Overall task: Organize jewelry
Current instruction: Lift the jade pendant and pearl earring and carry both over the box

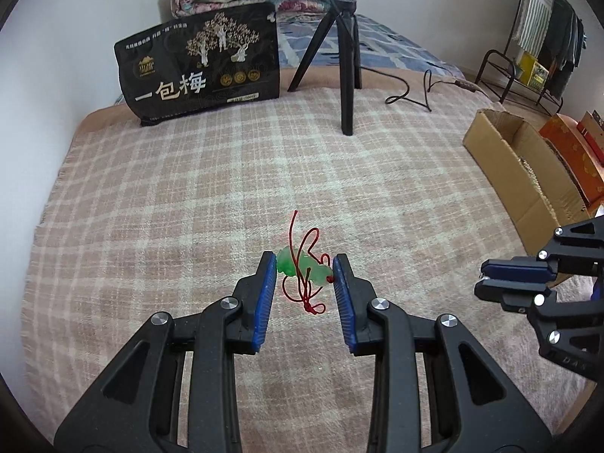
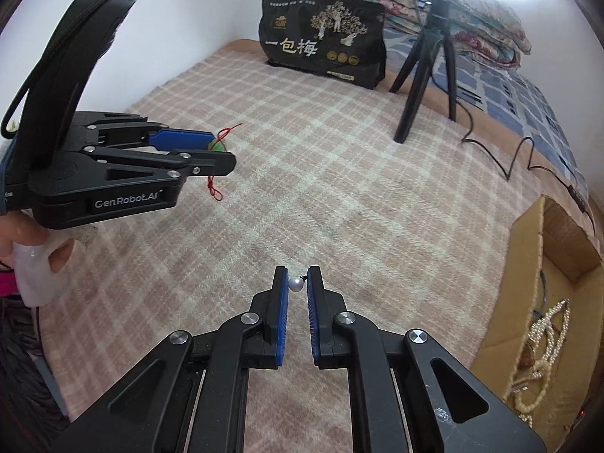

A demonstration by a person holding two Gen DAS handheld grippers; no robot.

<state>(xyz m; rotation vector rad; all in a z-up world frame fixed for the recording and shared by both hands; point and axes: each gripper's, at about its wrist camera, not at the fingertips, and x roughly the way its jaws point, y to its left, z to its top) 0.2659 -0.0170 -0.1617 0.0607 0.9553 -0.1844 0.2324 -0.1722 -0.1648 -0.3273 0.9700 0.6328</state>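
A green jade pendant [image 1: 300,266] on a tangled red cord [image 1: 306,294] lies on the pink plaid blanket [image 1: 188,196]. My left gripper [image 1: 304,264] is open, its blue pads on either side of the pendant. The right wrist view shows it from the side [image 2: 217,151] with the pendant [image 2: 217,147] between the fingers. My right gripper [image 2: 297,283] is shut on a small white pearl [image 2: 295,284], held just above the blanket. It also shows at the right of the left wrist view [image 1: 481,281].
An open cardboard box [image 2: 528,264] with pearl necklaces [image 2: 543,339] inside stands at the right edge of the bed. A black snack bag [image 1: 200,64], a black tripod [image 1: 345,56] with its cable [image 1: 411,94] and folded quilts stand at the back.
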